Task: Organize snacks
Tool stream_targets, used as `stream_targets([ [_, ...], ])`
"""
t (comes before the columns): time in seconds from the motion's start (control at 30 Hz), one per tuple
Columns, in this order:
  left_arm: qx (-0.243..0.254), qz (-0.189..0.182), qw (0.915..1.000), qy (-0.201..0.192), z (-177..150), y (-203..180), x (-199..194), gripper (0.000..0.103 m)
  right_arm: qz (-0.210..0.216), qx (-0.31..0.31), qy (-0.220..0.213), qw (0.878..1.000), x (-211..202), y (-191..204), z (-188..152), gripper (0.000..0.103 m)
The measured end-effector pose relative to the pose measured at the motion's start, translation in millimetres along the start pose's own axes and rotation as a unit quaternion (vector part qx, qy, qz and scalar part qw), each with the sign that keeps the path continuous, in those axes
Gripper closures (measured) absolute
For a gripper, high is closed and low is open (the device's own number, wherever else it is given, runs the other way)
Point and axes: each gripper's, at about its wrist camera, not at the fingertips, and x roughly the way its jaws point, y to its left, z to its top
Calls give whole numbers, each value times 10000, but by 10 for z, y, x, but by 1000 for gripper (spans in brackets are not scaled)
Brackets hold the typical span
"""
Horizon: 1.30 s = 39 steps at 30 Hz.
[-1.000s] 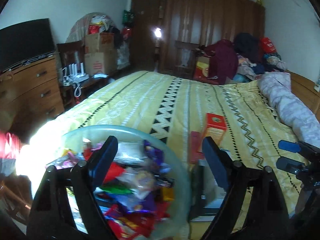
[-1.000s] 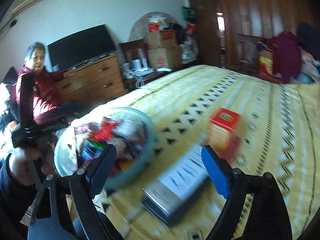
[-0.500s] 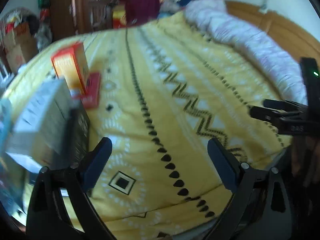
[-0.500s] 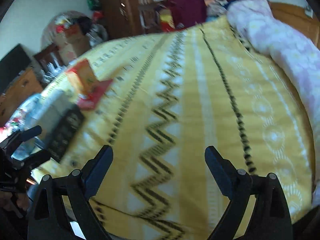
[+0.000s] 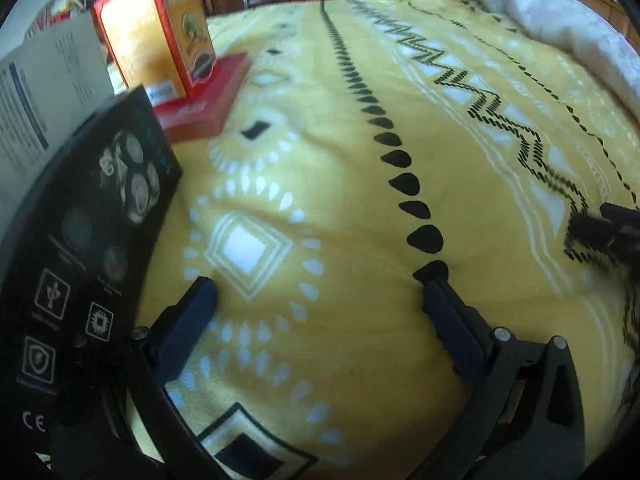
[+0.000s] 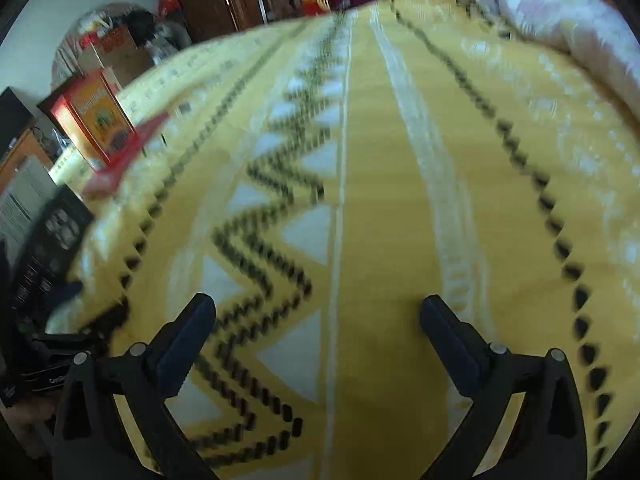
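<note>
Soft daylight falls evenly on the yellow bedspread (image 5: 360, 160), with gentle shadows in its folds. The right wrist view is smeared by motion blur; the left is sharper. Both bend strongly toward dark round edges.

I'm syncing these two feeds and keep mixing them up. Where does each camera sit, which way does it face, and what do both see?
Left wrist: sits on the left gripper, angled down at the yellow bedspread, black box close on the left; its jaws have just been opening, nothing between them.
Right wrist: sits on the right gripper, angled down along the bedspread toward the rolled quilt; jaws likewise just opened wider, empty.
Shared: the bedspread, the black box and the orange carton standing on a flat red box.
</note>
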Motion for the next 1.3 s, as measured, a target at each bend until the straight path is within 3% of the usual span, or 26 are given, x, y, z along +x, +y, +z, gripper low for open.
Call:
stream_targets([
  [0.2,-205,180,9995,-159,-81,-8,-96,0,-293,-129,-249,9992,-120,91,-184,0],
  [0.27,-290,66,9995,-144,-68,18,-51,0,-344,-61,-281,9990,-149,108,-222,0],
  [0.5,-360,124,9991,-199,-76,4,-41,0,-149,154,-483,9986,-210,40,-309,0],
  [1.3,-430,149,9988,-166,-55,14,-9,0,-241,87,-414,9988,-152,58,-294,0],
])
